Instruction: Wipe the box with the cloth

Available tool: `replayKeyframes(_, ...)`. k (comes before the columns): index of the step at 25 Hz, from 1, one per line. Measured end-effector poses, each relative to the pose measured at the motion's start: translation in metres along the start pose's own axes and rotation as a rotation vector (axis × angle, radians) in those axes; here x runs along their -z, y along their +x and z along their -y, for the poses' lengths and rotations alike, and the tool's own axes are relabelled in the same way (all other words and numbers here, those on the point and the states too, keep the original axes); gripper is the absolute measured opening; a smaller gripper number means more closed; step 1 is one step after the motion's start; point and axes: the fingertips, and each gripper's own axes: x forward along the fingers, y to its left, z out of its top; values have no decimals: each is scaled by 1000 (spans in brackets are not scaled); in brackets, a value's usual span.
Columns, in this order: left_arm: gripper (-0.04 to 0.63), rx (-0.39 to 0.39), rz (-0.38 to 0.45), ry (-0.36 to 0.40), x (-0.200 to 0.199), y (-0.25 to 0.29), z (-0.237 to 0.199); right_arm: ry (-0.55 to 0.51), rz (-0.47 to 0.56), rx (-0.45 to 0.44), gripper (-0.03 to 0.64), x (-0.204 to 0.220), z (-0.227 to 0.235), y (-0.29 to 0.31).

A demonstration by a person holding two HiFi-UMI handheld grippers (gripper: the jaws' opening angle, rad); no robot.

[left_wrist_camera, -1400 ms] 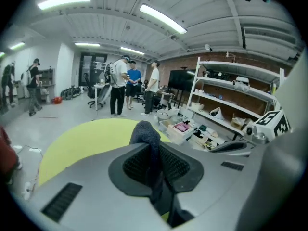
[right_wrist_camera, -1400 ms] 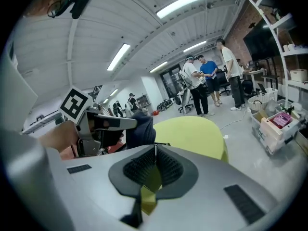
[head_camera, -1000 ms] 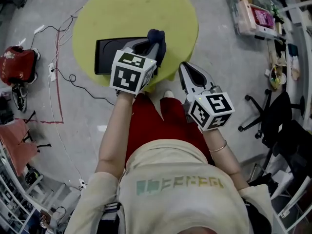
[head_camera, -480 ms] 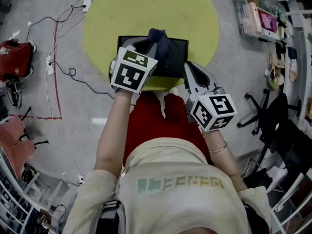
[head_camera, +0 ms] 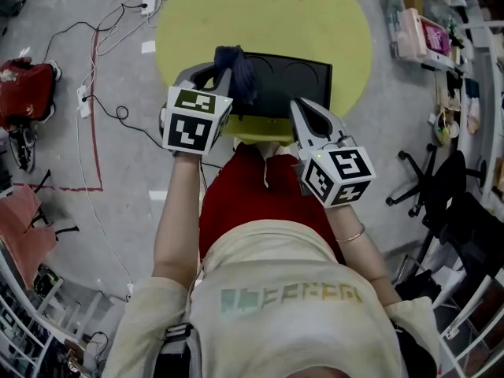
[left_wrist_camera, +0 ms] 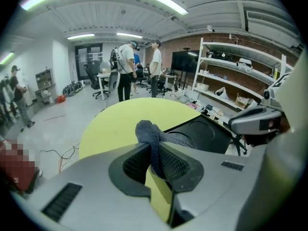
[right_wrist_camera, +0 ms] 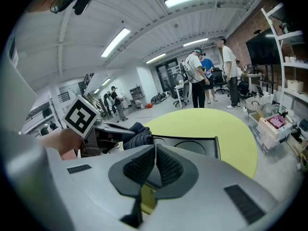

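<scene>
We hold the dark cloth (left_wrist_camera: 147, 131) clamped between the jaws of the left gripper (left_wrist_camera: 156, 162), with its bunched end over the left end of the black box (head_camera: 291, 85). The box lies at the near edge of the round yellow table (head_camera: 260, 14). Our right gripper (right_wrist_camera: 155, 160) hovers by the box's near side, jaws pressed together with nothing between them.

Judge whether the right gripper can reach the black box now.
Probably yes. The right gripper, shut and empty, is right beside the black box with nothing between them; the cloth, held by the left gripper, is over the box's left end.
</scene>
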Motion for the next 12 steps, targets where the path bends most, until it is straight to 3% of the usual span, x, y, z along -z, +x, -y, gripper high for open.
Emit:
replayKeyframes(8,60,-158,167,-34,10,-76,19,-23,22,3,38,29,-11,-49)
replayKeyframes(12,60,-106,237,-58,7,-94,36,-3,7,69,38,45,-6,-57)
